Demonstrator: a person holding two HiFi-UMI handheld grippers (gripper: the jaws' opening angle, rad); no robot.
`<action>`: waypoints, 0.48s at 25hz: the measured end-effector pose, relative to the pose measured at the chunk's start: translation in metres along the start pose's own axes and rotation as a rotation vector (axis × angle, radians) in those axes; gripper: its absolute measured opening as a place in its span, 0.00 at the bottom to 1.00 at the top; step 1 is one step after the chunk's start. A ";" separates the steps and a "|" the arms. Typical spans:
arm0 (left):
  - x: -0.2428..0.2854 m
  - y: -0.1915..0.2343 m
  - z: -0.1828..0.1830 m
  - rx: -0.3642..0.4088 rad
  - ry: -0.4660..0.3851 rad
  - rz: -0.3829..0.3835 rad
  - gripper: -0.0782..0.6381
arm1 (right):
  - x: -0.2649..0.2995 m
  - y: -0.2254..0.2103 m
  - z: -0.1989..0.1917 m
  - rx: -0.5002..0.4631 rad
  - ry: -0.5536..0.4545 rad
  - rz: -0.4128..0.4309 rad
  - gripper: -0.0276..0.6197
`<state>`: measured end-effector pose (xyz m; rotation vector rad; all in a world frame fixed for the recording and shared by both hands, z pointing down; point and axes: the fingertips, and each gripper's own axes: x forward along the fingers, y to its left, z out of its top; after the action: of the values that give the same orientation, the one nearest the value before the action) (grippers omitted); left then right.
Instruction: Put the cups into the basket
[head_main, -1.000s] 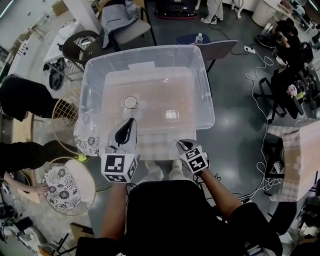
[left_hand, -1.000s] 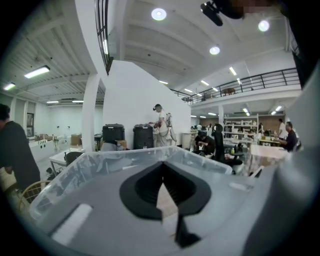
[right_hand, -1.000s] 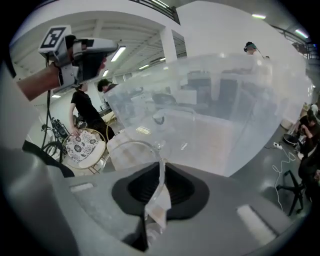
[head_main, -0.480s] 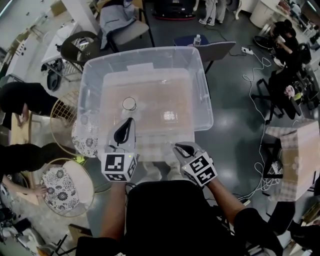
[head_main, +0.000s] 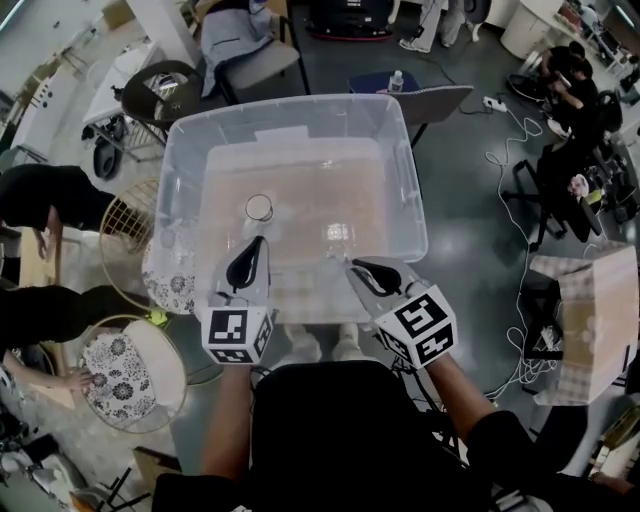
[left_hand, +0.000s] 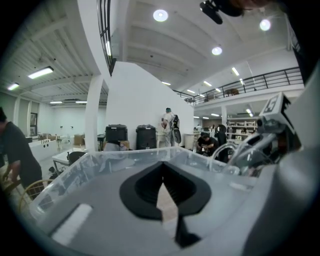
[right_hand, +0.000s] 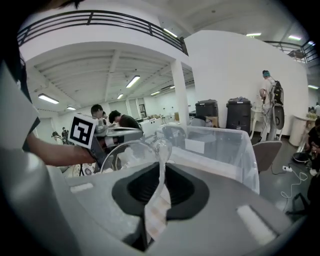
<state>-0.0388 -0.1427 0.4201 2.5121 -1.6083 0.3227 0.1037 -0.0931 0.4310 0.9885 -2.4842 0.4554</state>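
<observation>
The basket is a big clear plastic bin (head_main: 408, 160) in front of me. Inside it a clear cup (head_main: 260, 207) stands upright at the left, and another clear cup (head_main: 341, 232) sits right of the middle. My right gripper (head_main: 354, 266) hangs at the bin's near rim, shut on the rim of a third clear cup (right_hand: 125, 152). Its thin glass wall runs up between the pads. My left gripper (head_main: 256, 246) is shut and empty over the bin's near left part. From the left gripper view (left_hand: 162, 175) the held cup (left_hand: 231, 153) shows at the right.
Two round wicker chairs with flowered cushions (head_main: 128, 368) stand at the left beside the bin. A grey chair (head_main: 432, 100) is behind it. White cables (head_main: 520, 215) trail over the dark floor at the right, near a checked cloth (head_main: 590, 320). People work around the room.
My right gripper has risen with the clear cup and come nearer the bin's near rim, its marker cube now larger in the head view. The left gripper has stayed still.
</observation>
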 end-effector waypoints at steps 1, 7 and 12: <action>-0.001 0.001 0.000 -0.002 0.000 0.003 0.12 | 0.000 -0.003 0.008 -0.002 -0.011 -0.007 0.10; -0.005 0.006 0.001 -0.006 0.002 0.017 0.12 | 0.012 -0.017 0.041 -0.007 -0.048 -0.037 0.10; -0.008 0.011 -0.002 -0.012 0.002 0.028 0.12 | 0.033 -0.030 0.048 0.014 -0.037 -0.044 0.10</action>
<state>-0.0527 -0.1400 0.4200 2.4814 -1.6412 0.3176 0.0904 -0.1543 0.4104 1.0636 -2.4896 0.4451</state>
